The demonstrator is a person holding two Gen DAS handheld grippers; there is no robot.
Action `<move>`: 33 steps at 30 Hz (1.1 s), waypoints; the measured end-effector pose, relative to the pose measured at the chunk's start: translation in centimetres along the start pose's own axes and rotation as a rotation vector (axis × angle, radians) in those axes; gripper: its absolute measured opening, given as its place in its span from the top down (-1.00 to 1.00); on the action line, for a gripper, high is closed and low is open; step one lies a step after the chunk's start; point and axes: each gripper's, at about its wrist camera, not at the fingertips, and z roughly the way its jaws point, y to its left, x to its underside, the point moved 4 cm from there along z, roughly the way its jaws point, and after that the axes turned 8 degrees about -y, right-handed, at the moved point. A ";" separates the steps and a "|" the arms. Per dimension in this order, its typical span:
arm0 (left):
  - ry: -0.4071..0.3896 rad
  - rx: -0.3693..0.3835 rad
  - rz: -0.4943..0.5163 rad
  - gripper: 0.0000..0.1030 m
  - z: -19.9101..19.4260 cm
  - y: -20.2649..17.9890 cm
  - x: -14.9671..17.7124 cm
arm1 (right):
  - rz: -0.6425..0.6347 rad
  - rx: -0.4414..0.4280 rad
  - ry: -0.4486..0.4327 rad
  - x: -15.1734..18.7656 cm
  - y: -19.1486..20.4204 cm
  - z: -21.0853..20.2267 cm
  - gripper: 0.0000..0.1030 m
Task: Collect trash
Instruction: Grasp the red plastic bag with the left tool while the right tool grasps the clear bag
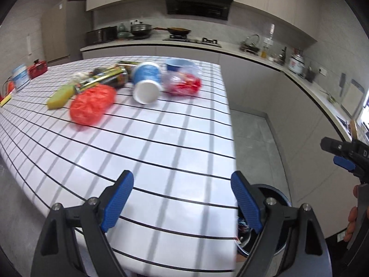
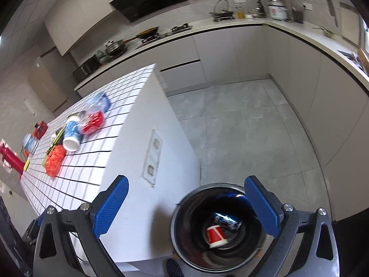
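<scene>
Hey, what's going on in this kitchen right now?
A person is clearing trash off a white grid-patterned table with two handheld grippers. Both the left gripper and the right gripper are open and empty. The round black trash bin on the floor beside the table already holds a red paper cup and a dark blue can. On the table lie a crumpled red plastic bag, a tipped blue-and-white paper cup and other litter.

Gridded table (image 1: 161,161) bearing trash (image 1: 92,106)
</scene>
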 end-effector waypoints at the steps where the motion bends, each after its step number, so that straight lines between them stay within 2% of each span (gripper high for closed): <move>1: -0.005 -0.008 -0.007 -0.70 0.1 1.1 -0.4 | -0.009 -0.004 0.001 0.0 0.9 0.2 -0.98; 10: -0.041 -0.053 -0.053 -0.70 2.2 10.1 -4.1 | -0.069 -0.019 0.003 -0.9 8.2 2.5 -0.98; 16: -0.044 -0.048 -0.061 -0.70 4.5 13.8 -6.0 | -0.084 -0.025 -0.003 -2.0 12.5 4.7 -0.98; 22: -0.013 -0.027 -0.047 -0.70 7.6 16.0 -7.1 | -0.094 -0.018 0.000 -3.0 15.9 7.1 -0.98; 33: 0.054 0.049 -0.027 -0.69 12.3 16.9 -8.1 | -0.079 0.022 0.013 -3.6 18.5 10.7 -0.98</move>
